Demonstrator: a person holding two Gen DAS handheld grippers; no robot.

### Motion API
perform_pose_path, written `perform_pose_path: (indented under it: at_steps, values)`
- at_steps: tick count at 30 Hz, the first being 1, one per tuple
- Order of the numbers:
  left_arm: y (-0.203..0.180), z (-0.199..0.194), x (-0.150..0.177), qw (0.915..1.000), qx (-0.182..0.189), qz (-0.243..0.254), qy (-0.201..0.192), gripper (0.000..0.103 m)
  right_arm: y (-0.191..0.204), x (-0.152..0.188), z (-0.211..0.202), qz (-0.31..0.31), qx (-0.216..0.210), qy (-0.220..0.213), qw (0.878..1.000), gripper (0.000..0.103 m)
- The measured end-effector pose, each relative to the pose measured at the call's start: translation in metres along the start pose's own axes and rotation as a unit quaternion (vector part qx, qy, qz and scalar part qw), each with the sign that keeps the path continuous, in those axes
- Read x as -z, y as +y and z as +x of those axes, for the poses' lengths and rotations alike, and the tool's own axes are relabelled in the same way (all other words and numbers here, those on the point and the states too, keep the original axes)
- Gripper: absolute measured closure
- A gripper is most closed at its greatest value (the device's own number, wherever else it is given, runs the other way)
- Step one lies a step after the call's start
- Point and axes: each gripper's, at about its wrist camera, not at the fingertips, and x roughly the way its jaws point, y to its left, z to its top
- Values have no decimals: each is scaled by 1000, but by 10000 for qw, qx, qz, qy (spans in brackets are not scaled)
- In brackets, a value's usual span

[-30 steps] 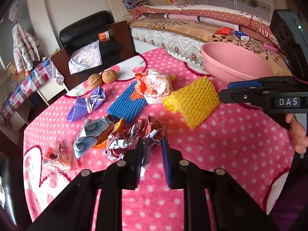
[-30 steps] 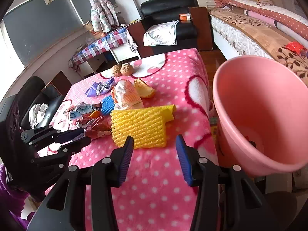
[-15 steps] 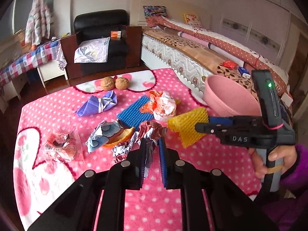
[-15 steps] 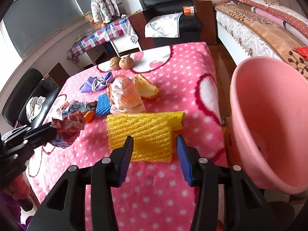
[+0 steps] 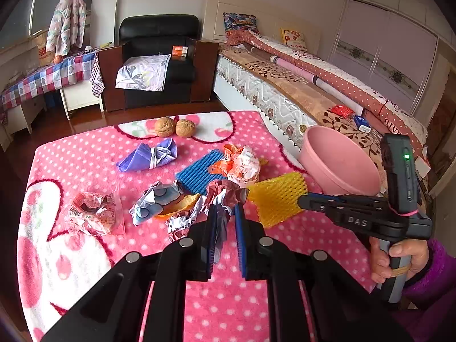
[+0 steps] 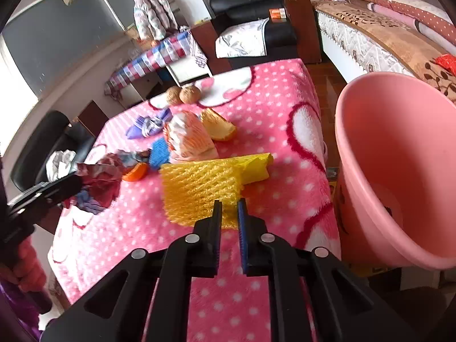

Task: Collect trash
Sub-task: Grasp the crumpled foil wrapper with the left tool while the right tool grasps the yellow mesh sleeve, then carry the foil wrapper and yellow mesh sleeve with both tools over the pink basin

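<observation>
My left gripper (image 5: 225, 209) is shut on a crumpled red and silver wrapper (image 5: 221, 195), held up off the pink dotted tablecloth (image 5: 285, 256). In the right wrist view the same wrapper (image 6: 99, 179) hangs from the left gripper (image 6: 72, 183) at the left. My right gripper (image 6: 228, 209) has its jaws closing tight on the near edge of a yellow foam net (image 6: 199, 185), which is pinched between the pads. That net (image 5: 276, 199) lies flat on the cloth. A pink basin (image 6: 399, 156) stands off the table's right edge, close beside the right gripper.
Also on the cloth are two walnuts (image 5: 174, 126), a purple mask (image 5: 148, 156), a blue foam piece (image 5: 196, 172), an orange and white wrapper (image 5: 242, 165), a blue-patterned wrapper with orange peel (image 5: 159, 199) and a clear plastic packet (image 5: 94, 213). A bed (image 5: 313, 91) runs along the right.
The left gripper rose and rolled with the crumpled wrapper in it. The right gripper's jaws went from wide open to closed on the yellow net's near edge.
</observation>
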Motion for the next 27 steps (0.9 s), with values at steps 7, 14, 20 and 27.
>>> perform_pose_path:
  at_steps: [7,14,20,27]
  values:
    - [-7,-3,-5,9999,26,-74,-90,91,0,-2,-30,40,-93,-402,9991,94]
    - [-24,-4,-18,9993,223,-94,-277,91,-15,-6,-52,212,104,-758,9968,94]
    - [-46,3,-31,9987,386,8,-336,91,-38,-8,-66,477,403,-993,9931,94]
    - [-73,19,-48,9975,596,88,-357,91,-69,-7,-82,836,756,-1231,9860,93]
